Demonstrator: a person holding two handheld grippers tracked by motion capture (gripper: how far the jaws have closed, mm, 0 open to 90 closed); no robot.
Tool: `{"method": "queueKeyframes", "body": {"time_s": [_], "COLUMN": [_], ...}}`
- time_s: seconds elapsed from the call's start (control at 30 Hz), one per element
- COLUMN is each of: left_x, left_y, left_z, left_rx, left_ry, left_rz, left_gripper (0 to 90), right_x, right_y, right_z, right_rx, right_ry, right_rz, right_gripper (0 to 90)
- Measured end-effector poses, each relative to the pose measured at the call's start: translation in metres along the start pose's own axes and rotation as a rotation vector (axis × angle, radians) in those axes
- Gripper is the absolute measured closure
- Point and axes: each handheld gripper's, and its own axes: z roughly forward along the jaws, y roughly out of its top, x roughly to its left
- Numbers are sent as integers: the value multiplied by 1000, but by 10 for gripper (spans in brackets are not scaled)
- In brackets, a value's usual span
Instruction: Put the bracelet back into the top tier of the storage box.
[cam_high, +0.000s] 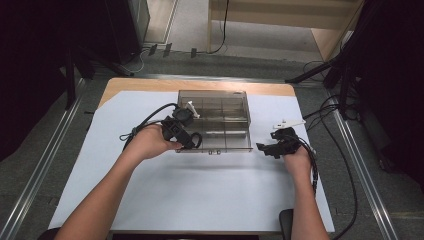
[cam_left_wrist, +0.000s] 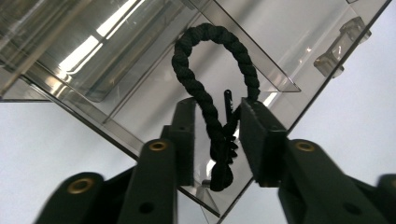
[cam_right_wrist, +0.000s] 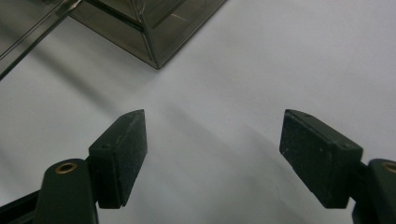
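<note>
1. Left claw (cam_left_wrist: 217, 140) holds a black braided cord loop (cam_left_wrist: 212, 84) between its jaws, the jaws narrowed onto the loop's lower knotted end; in the high view the left claw (cam_high: 186, 137) sits at the near-left corner of the clear divided box (cam_high: 215, 95).
2. Right claw (cam_right_wrist: 212, 154) stands wide, with nothing between its jaws and only white bench cover beneath it; in the high view the right claw (cam_high: 272, 145) rests on the bench (cam_high: 200, 190) just off the box's near-right corner, apart from it.
3. Judging progress: the loop is picked up and carried to the box's near-left compartment, yet it is not let go, so I take the placing as most of the way done. Left to do: lower it past the wall, open the jaws, draw the hand back.
4. The loop's long axis runs from the gripped knot away from the claw, its rounded free end pointing deeper over the box, toward the box's inner dividers. A short stub tail sticks up beside the knot. Whether the loop touches the box floor, I cannot tell.
</note>
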Motion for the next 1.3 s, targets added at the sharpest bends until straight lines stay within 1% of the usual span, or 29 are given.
{"method": "queueKeyframes", "body": {"time_s": [0.1, 0.17, 0.27, 0.33, 0.4, 0.53, 0.57, 0.63, 0.67, 0.7, 0.73, 0.77, 0.8, 0.83, 0.87, 0.93, 0.97, 1.07, 1.1, 1.13, 1.2, 1.27, 1.3], "left_x": [0, 1, 1, 1, 0, 0, 1, 1, 1, 1, 1, 0, 0, -1, -2, -3, -2, -1, 0, 2, 4, 4, 4], "left_y": [0, 0, 1, 1, 2, 3, 2, 2, 2, 2, 2, 1, 1, 1, 2, 2, 3, 3, 2, 2, 1, 1, 0], "left_z": [-1, -2, -5, -7, -11, -15, -18, -19, -21, -23, -23, -25, -25, -25, -23, -21, -16, -11, -8, -6, -6, -6, -5], "left_rx": [-3, -10, -15, -16, -32, -38, -47, -48, -52, -51, -51, -62, -67, -72, -61, -55, -37, -30, -27, -21, -28, -24, -19], "left_ry": [7, 3, 3, 5, 12, 21, 27, 31, 45, 39, 39, 45, 40, 42, 44, 48, 46, 42, 47, 46, 36, 39, 39], "left_rz": [-9, -14, -12, -10, -5, -1, 1, 2, 7, 8, 8, 15, 14, 18, 26, 33, 36, 32, 29, 25, 16, 16, 24], "left_gripper": [636, 607, 576, 566, 555, 563, 579, 614, 656, 700, 725, 764, 764, 786, 832, 852, 860, 858, 855, 852, 850, 845, 839], "right_x": [0, 0, 0, 0, 0, 0, 0, -1, -1, -1, -1, 0, 0, 0, 0, 0, 0, 0, 0, 0, 0, 0, 0], "right_y": [0, 0, 0, 0, 0, 0, 0, 0, 0, 0, 0, 0, 0, 0, 0, 0, 0, 0, 0, 0, 0, 0, 0], "right_z": [0, 0, 0, 0, 0, 0, 0, 0, 0, 0, 0, 0, 0, 0, 0, 0, 1, 0, 0, 0, 0, 0, 0], "right_rx": [0, 1, 1, 0, 0, 0, 0, 0, 0, -1, -1, 0, 0, -1, 1, 1, 1, 1, 2, 2, 3, 2, 3], "right_ry": [0, 1, 1, -1, 0, 0, 0, -2, -2, -2, -2, 0, 0, 0, 1, 1, 3, 3, 3, 3, 1, 1, 2], "right_rz": [1, -1, -3, -1, -2, -2, -2, -5, -5, -5, -5, -6, -6, -5, -6, -7, -5, -4, -2, -2, -3, -4, -4], "right_gripper": [245, 245, 245, 245, 245, 245, 246, 246, 249, 251, 251, 251, 251, 252, 253, 253, 253, 253, 253, 253, 253, 253, 253]}}
